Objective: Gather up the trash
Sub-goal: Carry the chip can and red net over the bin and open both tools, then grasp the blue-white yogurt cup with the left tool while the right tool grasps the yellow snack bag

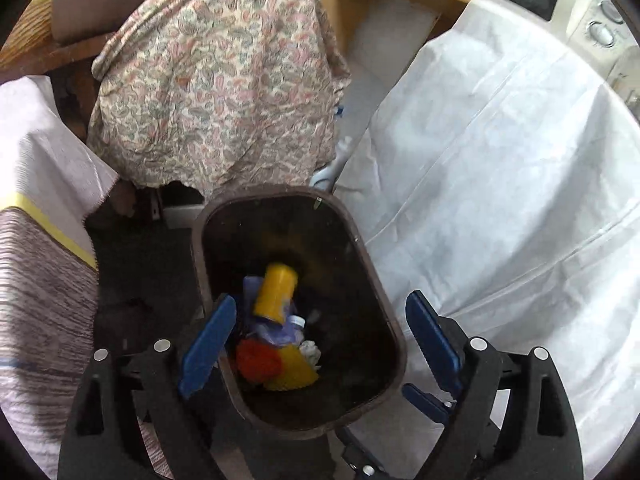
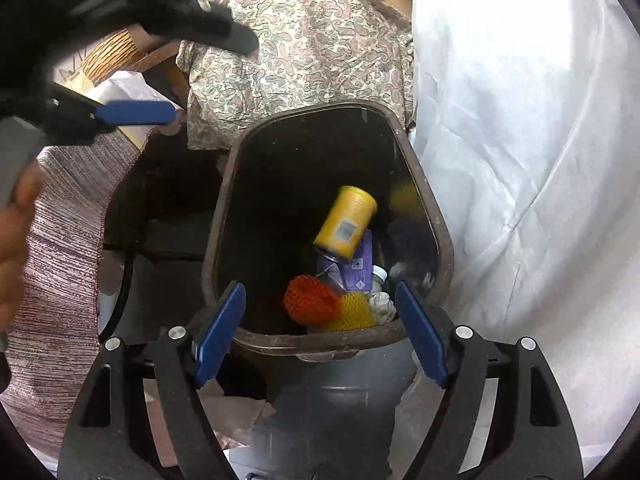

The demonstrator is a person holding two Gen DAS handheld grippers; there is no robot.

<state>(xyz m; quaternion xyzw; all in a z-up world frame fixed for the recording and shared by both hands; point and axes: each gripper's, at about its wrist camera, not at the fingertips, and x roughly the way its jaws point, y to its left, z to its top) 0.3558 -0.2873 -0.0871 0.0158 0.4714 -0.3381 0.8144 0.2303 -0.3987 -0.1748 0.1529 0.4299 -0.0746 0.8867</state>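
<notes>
A brown-rimmed trash bin [image 1: 384,300] stands open below both grippers. Inside it a yellow can [image 1: 276,292] lies tilted on a purple packet [image 1: 272,332], beside a red net [image 1: 256,360], a yellow net [image 1: 296,372] and crumpled white paper [image 1: 312,350]. My left gripper [image 1: 320,300] hangs open over the bin's mouth, with nothing held. The right wrist view shows the same bin [image 2: 424,184], yellow can [image 2: 346,222], red net [image 2: 312,298] and purple packet [image 2: 362,270]. My right gripper [image 2: 319,287] is open above the bin's near rim, empty. The left gripper [image 2: 212,80] shows at the upper left, open.
A paisley cloth [image 1: 216,80] drapes furniture behind the bin. A white sheet [image 1: 500,160] covers the right side. A striped woven cloth [image 1: 44,280] hangs at the left, a cardboard box [image 1: 384,8] at the back. A hand [image 2: 16,208] is at the left edge.
</notes>
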